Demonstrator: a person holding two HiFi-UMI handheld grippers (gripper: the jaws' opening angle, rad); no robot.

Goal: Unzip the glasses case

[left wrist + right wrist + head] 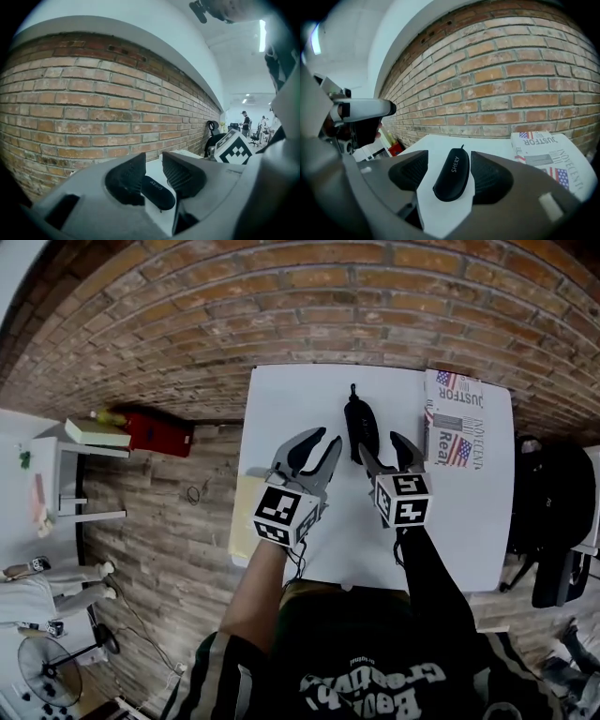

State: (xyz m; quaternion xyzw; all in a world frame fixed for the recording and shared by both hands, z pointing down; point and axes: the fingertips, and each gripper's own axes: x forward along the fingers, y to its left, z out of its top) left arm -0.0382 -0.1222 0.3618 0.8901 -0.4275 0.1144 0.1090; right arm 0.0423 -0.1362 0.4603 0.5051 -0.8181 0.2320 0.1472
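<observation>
The glasses case (361, 427) is seen closed on the table (281, 399), just ahead of both empty tongs, the left gripper (319, 448) half open, the right gripper (386, 457) spread wide; unless pinned, the smooth case may be shoved away.

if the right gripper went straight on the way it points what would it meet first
The black glasses case on the white table: it lies dead ahead of the right gripper, framed by its open jaws. How far off is unclear.
</observation>
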